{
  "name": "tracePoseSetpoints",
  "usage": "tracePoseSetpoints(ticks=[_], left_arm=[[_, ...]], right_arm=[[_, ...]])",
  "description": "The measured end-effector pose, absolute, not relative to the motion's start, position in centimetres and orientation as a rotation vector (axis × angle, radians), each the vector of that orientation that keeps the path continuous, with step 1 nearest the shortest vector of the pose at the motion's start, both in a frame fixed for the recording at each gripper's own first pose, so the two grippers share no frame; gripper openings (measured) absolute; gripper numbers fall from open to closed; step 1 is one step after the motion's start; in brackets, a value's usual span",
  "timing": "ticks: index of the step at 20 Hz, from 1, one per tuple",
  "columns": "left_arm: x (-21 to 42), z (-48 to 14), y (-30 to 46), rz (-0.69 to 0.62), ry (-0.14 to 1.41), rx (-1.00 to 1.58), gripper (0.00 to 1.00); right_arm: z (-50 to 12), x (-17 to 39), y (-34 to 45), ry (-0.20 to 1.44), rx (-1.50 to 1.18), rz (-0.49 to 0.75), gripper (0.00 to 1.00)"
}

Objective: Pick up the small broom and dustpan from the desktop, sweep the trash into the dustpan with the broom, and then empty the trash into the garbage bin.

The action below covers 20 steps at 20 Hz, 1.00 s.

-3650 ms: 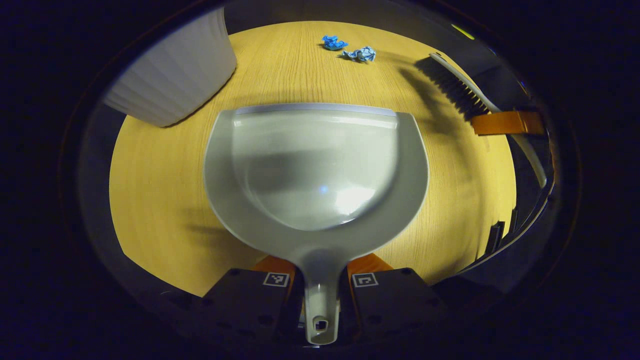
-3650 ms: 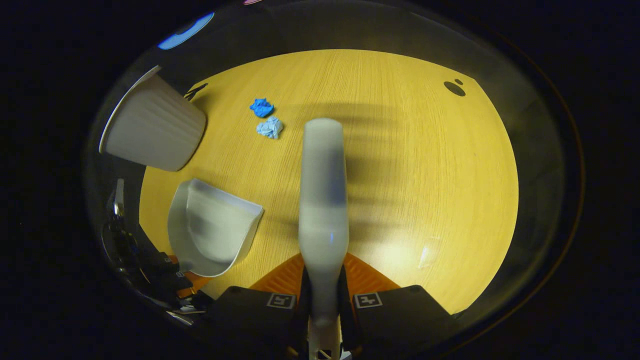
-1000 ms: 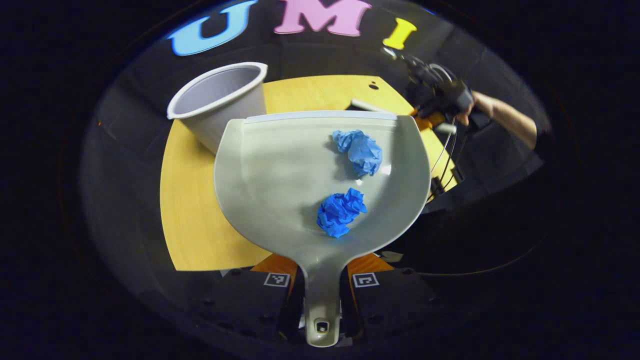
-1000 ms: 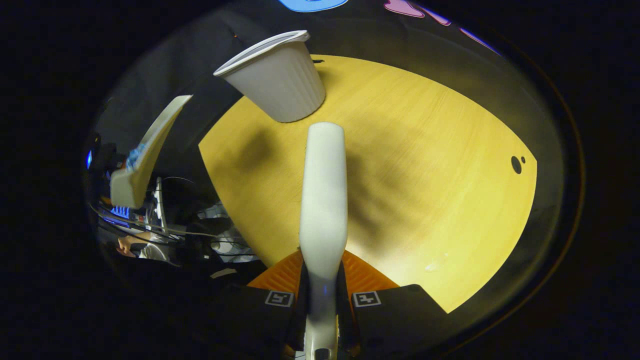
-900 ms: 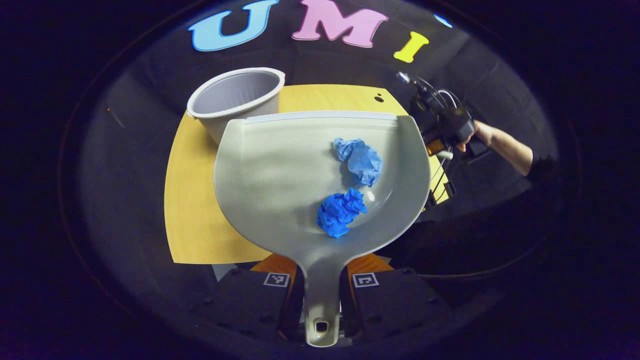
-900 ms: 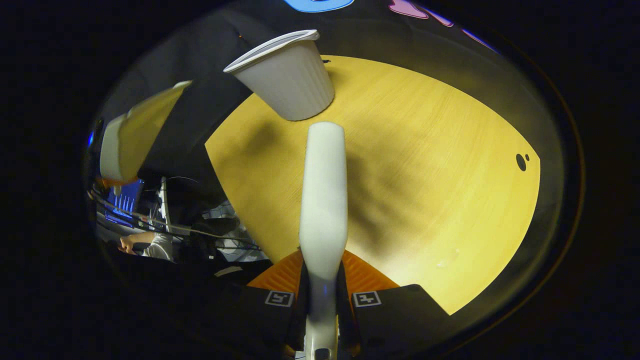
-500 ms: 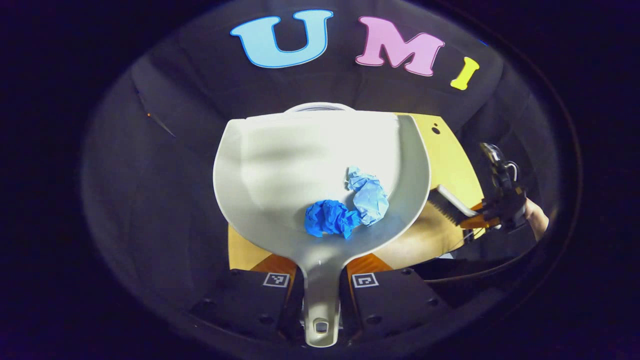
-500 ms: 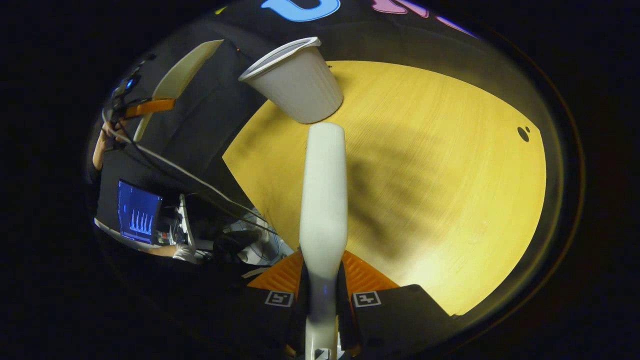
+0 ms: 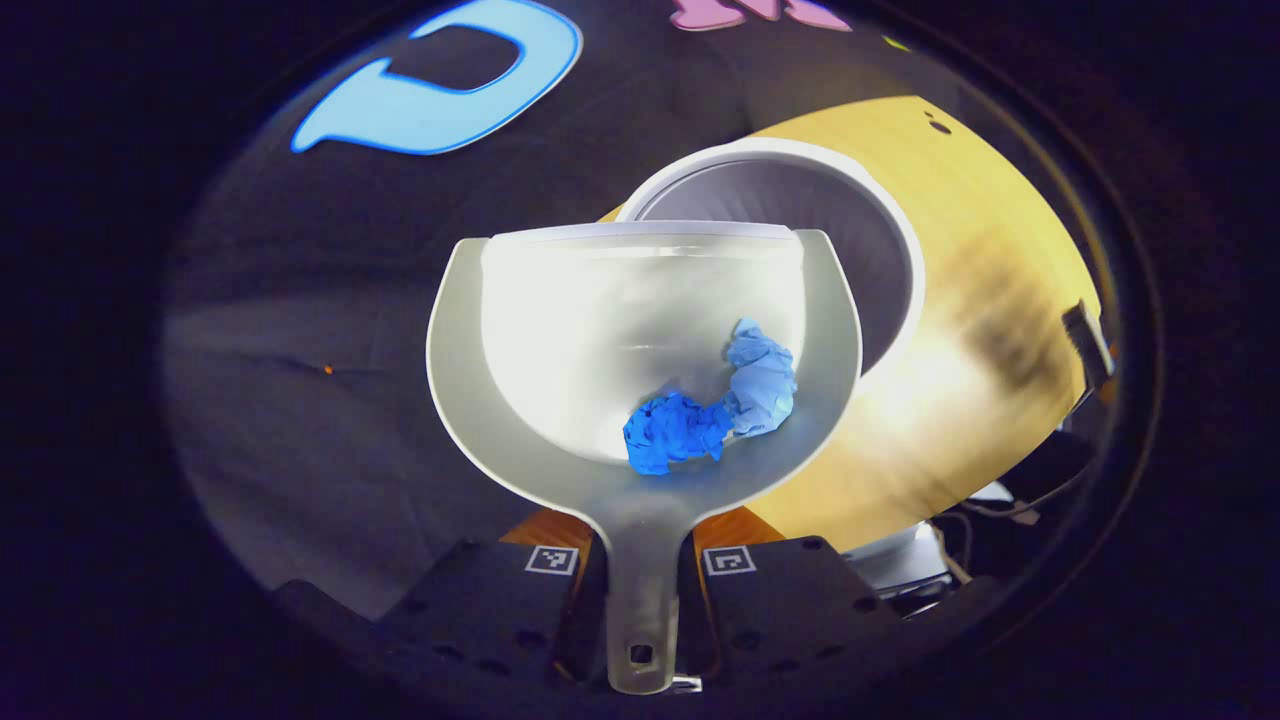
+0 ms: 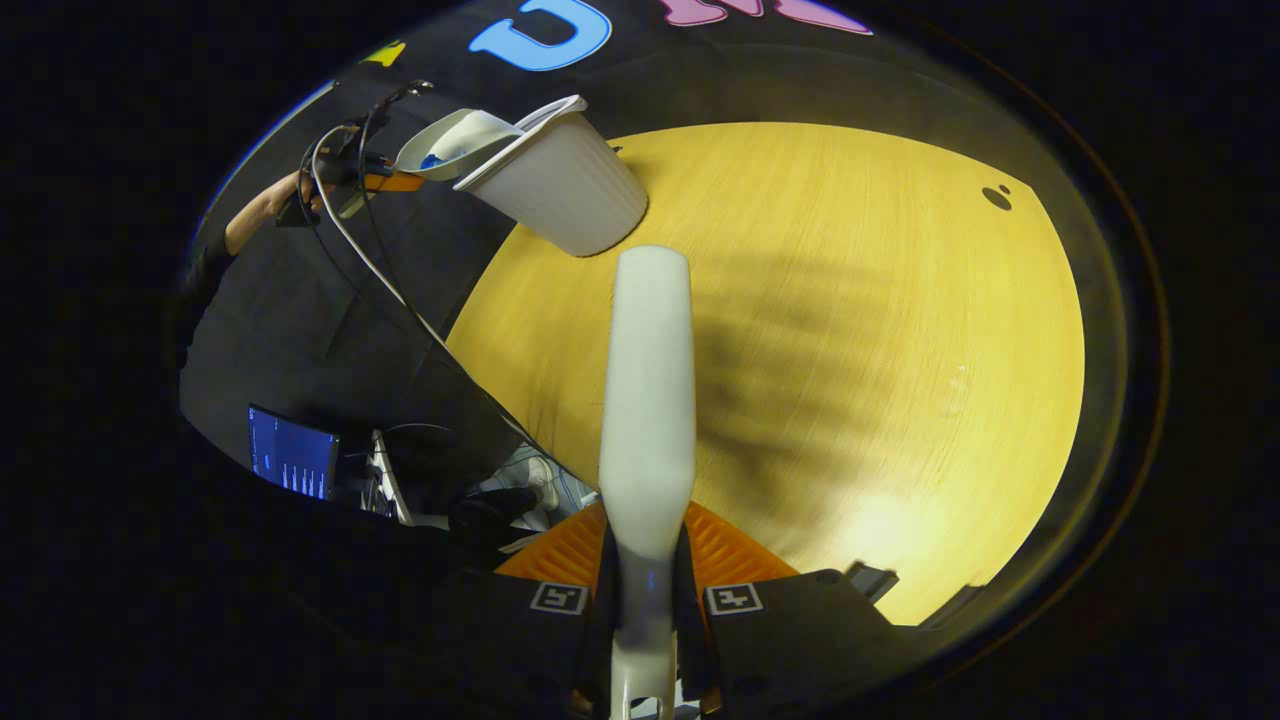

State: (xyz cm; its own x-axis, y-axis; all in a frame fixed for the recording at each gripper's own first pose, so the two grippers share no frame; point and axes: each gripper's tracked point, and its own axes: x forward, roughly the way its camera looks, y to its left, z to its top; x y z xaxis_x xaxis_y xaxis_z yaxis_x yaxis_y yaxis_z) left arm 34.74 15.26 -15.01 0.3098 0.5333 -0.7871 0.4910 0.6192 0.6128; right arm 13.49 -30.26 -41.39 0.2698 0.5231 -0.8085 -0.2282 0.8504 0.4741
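Note:
My left gripper [image 9: 640,560] is shut on the handle of the grey dustpan [image 9: 560,360], held in the air. Two crumpled paper balls lie in the pan near the handle: a dark blue one [image 9: 675,432] and a light blue one [image 9: 760,375]. The pan's front lip hangs over the open mouth of the white garbage bin [image 9: 880,250]. My right gripper [image 10: 645,585] is shut on the white handle of the small broom [image 10: 648,400], above the wooden desktop [image 10: 850,330]. Its bristles are hidden. In the right gripper view the dustpan [image 10: 450,140] touches the rim of the bin [image 10: 560,190].
A hand and sleeve [image 10: 250,220] with trailing cables hold the far gripper at the upper left of the right gripper view. A lit screen [image 10: 292,465] and gear sit below the desk's left edge. Two small dark holes [image 10: 996,196] mark the desktop's far right.
The left gripper has swung the dustpan up and over the bin's mouth. Both paper balls have slid toward the handle end. The broom has stayed above the desk.

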Motion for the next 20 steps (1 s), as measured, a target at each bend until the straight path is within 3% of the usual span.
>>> tracePoseSetpoints(ticks=[1,3,4,5,8,9,12,17,20], left_arm=[[34.9,-14.6,15.2,0.03,1.312,1.069,0.29],[35.7,-13.9,14.4,0.023,1.305,1.199,0.29],[36.3,-13.6,14.0,0.019,1.3,1.252,0.29],[36.8,-13.3,13.8,0.016,1.286,1.323,0.29],[36.7,-12.9,14.3,0.027,1.264,1.449,0.29],[36.6,-12.9,14.6,0.033,1.263,1.458,0.29],[36.6,-13.0,14.6,0.051,1.238,1.449,0.29],[37.3,-14.0,13.1,0.067,1.104,1.228,0.27],[37.9,-14.6,12.1,0.002,0.991,1.128,0.27]], right_arm=[[-41.6,13.4,-30.5,1.195,0.3,0.507,0.28],[-41.7,13.3,-31.0,1.187,0.333,0.492,0.24],[-41.9,13.2,-31.2,1.183,0.347,0.487,0.29],[-42.1,13.2,-31.5,1.181,0.353,0.482,0.24],[-42.5,13.3,-32.3,1.17,0.363,0.462,0.33],[-42.5,13.4,-32.4,1.162,0.375,0.455,0.29],[-42.5,13.7,-33.1,1.156,0.394,0.432,0.28],[-44.6,13.3,-34.7,1.188,0.297,0.373,0.29],[-44.9,13.4,-34.4,1.195,0.291,0.362,0.29]])
